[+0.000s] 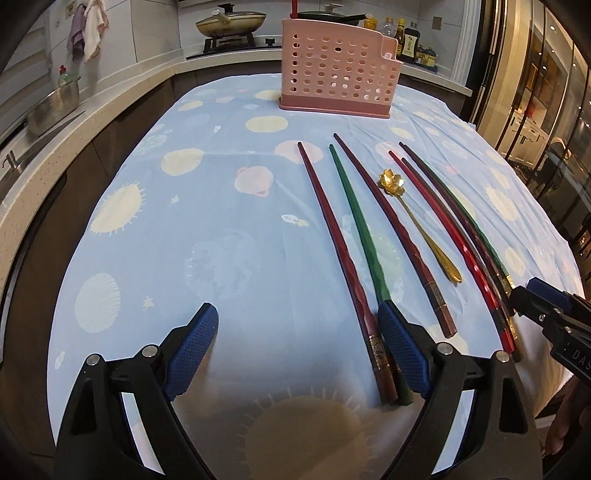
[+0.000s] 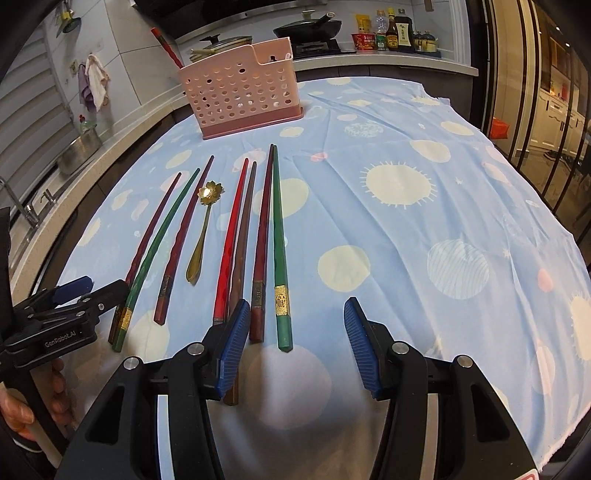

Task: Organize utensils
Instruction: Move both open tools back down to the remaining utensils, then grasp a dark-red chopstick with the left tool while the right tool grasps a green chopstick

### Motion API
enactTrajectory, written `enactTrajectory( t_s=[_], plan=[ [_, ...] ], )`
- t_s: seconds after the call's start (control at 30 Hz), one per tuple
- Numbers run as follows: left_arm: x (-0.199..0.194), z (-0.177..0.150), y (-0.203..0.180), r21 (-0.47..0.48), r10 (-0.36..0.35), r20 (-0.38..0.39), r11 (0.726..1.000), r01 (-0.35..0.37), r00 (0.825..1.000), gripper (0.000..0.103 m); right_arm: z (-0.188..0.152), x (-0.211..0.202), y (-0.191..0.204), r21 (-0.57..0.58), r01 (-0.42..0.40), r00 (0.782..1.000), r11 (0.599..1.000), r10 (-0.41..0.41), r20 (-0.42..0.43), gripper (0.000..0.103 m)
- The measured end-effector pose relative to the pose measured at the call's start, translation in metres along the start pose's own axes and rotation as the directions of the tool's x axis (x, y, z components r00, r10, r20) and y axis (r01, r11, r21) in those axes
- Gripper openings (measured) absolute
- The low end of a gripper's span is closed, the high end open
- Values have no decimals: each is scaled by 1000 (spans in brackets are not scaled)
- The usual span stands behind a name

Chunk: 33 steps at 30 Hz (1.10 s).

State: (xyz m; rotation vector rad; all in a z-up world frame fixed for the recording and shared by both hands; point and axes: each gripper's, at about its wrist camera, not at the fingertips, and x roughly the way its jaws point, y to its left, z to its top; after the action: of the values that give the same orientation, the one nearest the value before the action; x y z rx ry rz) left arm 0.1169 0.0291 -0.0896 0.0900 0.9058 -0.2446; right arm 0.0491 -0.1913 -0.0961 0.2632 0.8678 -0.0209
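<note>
A table under a pale blue cloth (image 1: pixel 229 206) printed with suns and planets fills the middle of a kitchen. Beyond its far edge a light counter (image 1: pixel 229 55) runs along a tiled wall (image 1: pixel 147 26) and bends down the left side. A stove (image 1: pixel 236 41) with covered pans sits on it, with bottles (image 2: pixel 391 35) towards the right end. A metal pot (image 1: pixel 55 107) and a tap (image 2: pixel 18 203) stand on the left. Towels (image 2: pixel 94 85) hang on the wall. Warm-lit glass doors (image 1: pixel 546 110) close the right side.
</note>
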Motion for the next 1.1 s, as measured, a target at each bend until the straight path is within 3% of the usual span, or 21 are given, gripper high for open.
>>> enactTrajectory(
  t_s=[0.27,0.57,0.73,1.0,1.1],
  plan=[
    [-1,-7,4,25,45,20,999,-46,999,82,-2,1,-1,-9,17,1000,1000,-17,9,49],
    [-8,-9,8,25,12,20,1000,-13,1000,68,-3,-11,-5,13,7,999,1000,-7,45,43],
    [-7,-11,5,39,23,27,999,-24,999,68,-2,1,-2,-10,17,1000,1000,-17,14,26],
    [-7,-12,3,36,25,31,999,-26,999,67,-9,4,12,-86,69,997,994,-66,37,23],
    [-9,-14,1,46,17,33,999,-18,999,60,-10,3,12,-95,71,997,993,-66,48,14]
  ],
)
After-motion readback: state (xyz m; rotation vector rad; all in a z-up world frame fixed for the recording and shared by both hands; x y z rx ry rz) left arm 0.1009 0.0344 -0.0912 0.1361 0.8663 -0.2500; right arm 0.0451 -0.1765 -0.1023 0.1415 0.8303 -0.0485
